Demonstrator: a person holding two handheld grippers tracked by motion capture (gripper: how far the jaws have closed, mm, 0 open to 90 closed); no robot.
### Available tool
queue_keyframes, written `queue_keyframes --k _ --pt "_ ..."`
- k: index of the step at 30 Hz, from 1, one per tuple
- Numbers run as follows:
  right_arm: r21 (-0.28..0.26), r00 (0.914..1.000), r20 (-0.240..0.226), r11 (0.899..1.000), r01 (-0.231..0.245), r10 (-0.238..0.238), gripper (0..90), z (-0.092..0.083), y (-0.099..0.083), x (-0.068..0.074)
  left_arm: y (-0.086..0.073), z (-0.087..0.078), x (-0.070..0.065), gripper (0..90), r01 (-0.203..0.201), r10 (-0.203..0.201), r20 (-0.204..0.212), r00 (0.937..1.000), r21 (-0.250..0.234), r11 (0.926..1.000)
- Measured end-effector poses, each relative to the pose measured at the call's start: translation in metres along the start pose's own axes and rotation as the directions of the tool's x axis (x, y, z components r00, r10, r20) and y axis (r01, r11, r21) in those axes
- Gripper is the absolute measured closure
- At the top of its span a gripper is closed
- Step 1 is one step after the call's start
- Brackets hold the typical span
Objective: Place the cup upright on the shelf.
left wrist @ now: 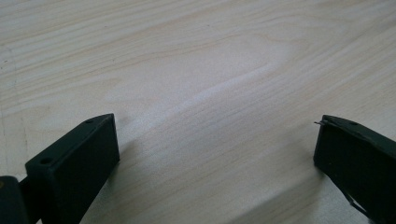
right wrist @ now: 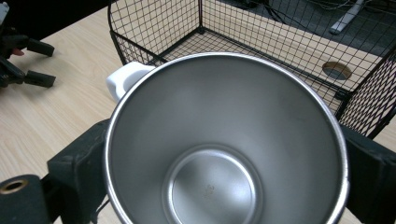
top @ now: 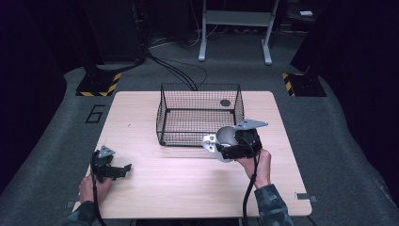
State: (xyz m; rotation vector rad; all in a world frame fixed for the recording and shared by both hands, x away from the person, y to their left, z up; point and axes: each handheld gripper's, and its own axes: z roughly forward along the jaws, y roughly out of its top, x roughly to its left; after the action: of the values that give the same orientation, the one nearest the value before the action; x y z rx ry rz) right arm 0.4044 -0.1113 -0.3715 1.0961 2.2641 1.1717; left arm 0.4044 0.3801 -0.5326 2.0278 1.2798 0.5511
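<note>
Right gripper (top: 226,143) clamped my steel mug (right wrist: 224,149) by its sides just before the wire basket (top: 200,113), while I kept the left gripper (top: 123,169) gaping wide over bare table (left wrist: 210,70).

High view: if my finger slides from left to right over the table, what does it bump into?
Left gripper, open on the table top → wire basket → steel cup held in the right gripper.
</note>
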Motion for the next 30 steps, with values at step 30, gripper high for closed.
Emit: queue_keyframes --k 30 --pt "0.003 0.9998 -0.019 1.000 0.005 -0.005 6.0 0.007 0.043 -0.015 0.000 0.000 0.000 0.1 0.000 0.000 0.001 1.0000 0.000 1.0000"
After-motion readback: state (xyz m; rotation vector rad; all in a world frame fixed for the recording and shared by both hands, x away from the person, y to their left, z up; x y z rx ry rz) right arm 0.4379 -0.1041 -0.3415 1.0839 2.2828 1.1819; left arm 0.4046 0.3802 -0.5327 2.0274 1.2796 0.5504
